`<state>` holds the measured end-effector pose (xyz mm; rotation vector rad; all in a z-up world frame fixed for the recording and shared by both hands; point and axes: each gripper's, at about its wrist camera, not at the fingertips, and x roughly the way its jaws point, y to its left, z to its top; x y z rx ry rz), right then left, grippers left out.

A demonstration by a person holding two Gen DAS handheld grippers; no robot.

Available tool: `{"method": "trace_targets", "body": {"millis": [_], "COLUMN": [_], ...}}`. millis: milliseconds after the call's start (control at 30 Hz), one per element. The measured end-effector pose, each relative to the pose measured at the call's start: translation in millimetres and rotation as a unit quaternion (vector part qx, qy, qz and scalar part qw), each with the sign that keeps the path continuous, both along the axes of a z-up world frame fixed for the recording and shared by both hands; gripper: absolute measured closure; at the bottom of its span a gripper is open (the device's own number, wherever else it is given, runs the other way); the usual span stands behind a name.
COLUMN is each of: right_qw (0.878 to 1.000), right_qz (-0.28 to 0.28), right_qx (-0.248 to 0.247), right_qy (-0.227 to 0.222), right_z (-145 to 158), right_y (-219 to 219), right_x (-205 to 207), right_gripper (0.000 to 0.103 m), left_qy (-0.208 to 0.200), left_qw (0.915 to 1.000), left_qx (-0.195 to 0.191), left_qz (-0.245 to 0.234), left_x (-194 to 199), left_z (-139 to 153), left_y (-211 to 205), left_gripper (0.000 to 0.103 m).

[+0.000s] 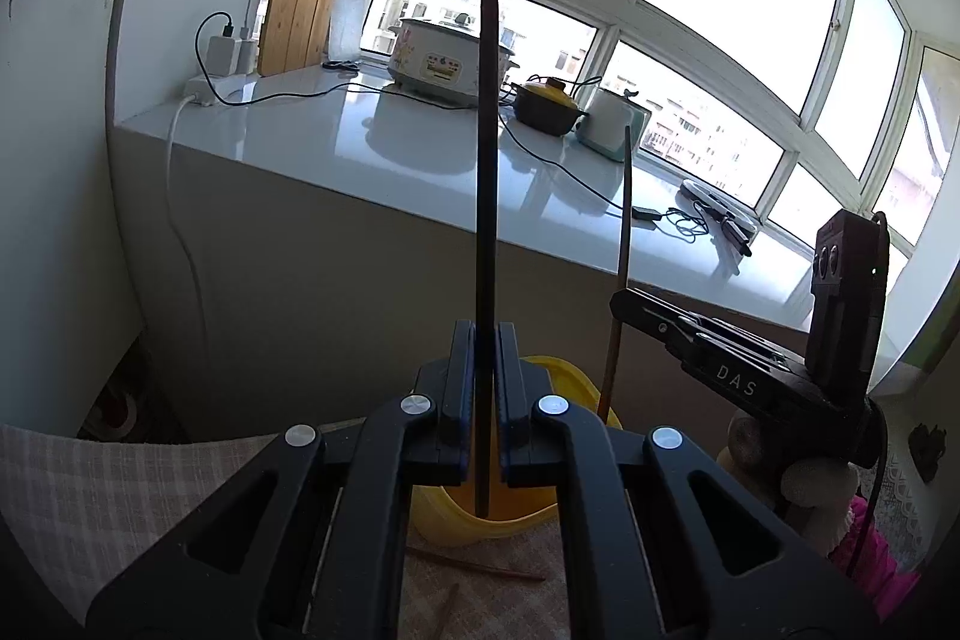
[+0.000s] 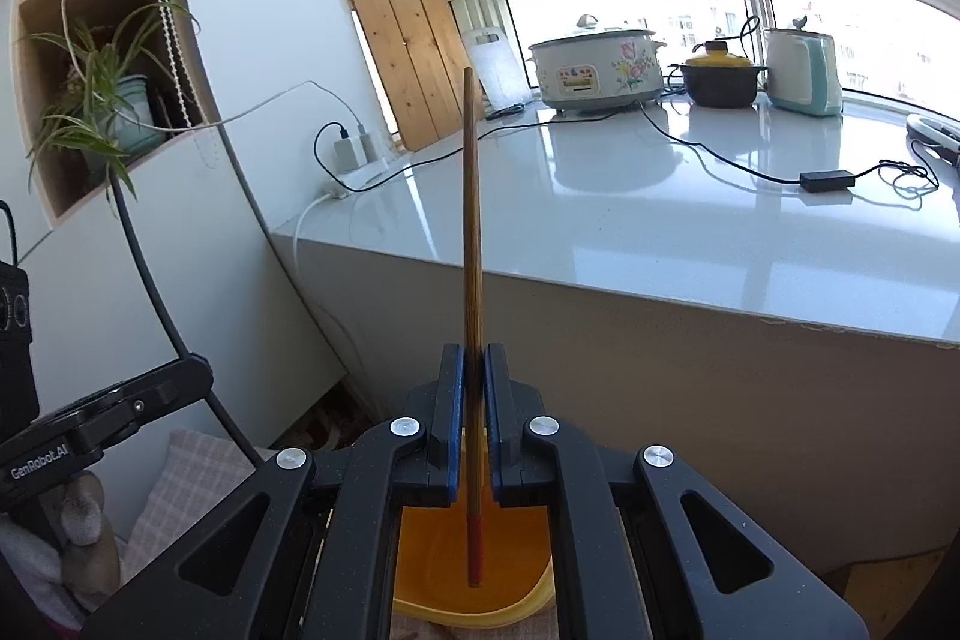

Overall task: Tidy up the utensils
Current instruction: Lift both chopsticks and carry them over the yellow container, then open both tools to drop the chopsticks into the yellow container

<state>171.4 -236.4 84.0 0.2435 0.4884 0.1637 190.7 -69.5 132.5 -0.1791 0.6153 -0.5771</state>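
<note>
The left gripper pinches a dark chopstick upright between its pads, the lower tip hanging inside the yellow container just below. The right gripper clamps a brown chopstick the same way, its red-banded end down in that container; two more sticks lie on the checked cloth
</note>
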Motion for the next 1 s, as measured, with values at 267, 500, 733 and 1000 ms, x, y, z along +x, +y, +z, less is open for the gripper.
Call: {"method": "trace_targets", "body": {"millis": [267, 500, 733, 1000], "right_qw": [0.998, 0.995, 0.993, 0.993], "right_qz": [0.002, 0.012, 0.028, 0.025], "right_qx": [-0.049, -0.075, -0.058, -0.05], "right_qy": [0.042, 0.071, 0.101, 0.105], "right_z": [-28.6, -42.1, -52.6, -57.1], "right_y": [15.8, 25.6, 24.6, 20.9], "right_x": [0.9, -7.1, -11.4, -20.1], "right_gripper": [0.098, 0.098, 0.098, 0.098], "left_qy": [0.02, 0.036, 0.055, 0.06], "left_qw": [0.9996, 0.9985, 0.9971, 0.9966], "left_qx": [0.016, 0.038, 0.046, 0.04], "left_qz": [-0.006, -0.014, -0.025, -0.041], "left_x": [-3.0, -6.9, -11.5, -22.5], "left_z": [-22.5, -42.7, -61.0, -64.2], "left_y": [-5.6, -11.2, -16.4, -15.0], "left_gripper": [0.1, 0.1, 0.1, 0.095]}}
